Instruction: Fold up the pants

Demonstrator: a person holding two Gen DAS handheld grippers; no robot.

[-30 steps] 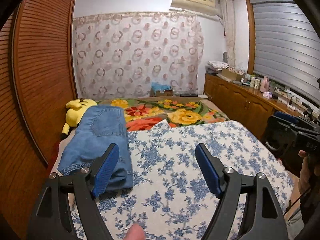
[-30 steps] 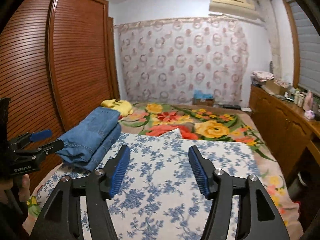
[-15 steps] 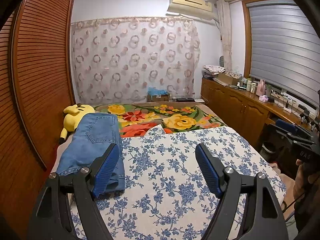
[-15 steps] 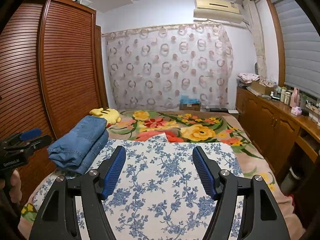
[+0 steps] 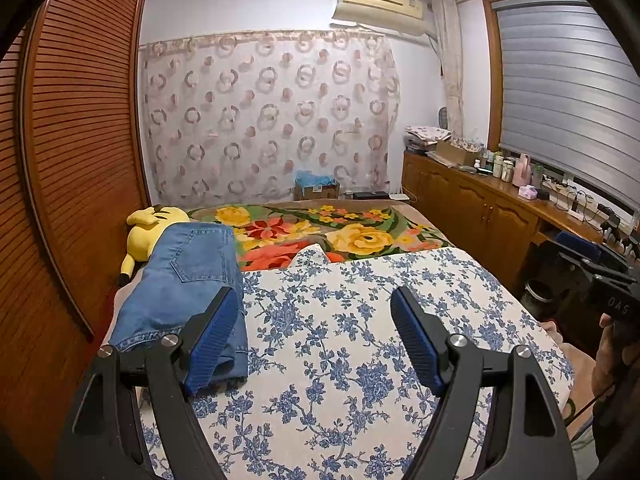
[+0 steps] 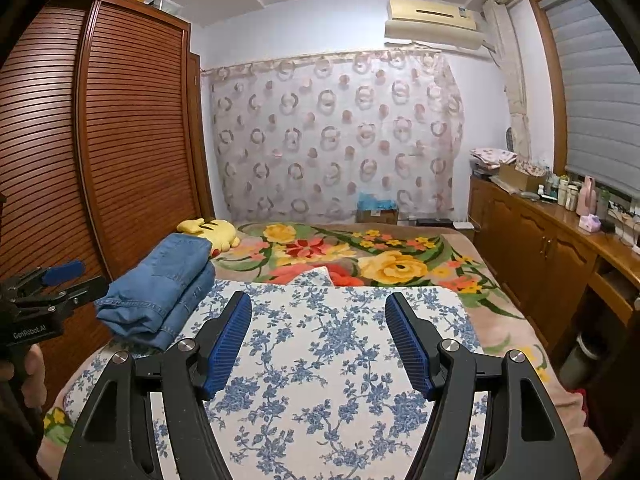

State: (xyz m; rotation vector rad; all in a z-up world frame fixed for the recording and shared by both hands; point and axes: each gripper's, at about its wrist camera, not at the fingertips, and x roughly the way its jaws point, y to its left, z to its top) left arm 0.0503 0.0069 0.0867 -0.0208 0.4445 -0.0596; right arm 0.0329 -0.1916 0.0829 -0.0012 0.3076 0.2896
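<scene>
On the bed's left edge, beside the brown slatted wardrobe [image 6: 132, 128], folded blue denim pants [image 6: 160, 288] lie partly on a blue-flowered white cloth [image 6: 320, 360]. Both left gripper [image 5: 316, 336] and right gripper [image 6: 318, 336] hover with fingers apart, empty.

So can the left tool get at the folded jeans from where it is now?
Probably yes. The left tool is open with nothing between its pads, and the folded jeans lie just ahead and left on the blue floral cloth. Nothing sits between them; the yellow plush toy is behind the jeans.
</scene>
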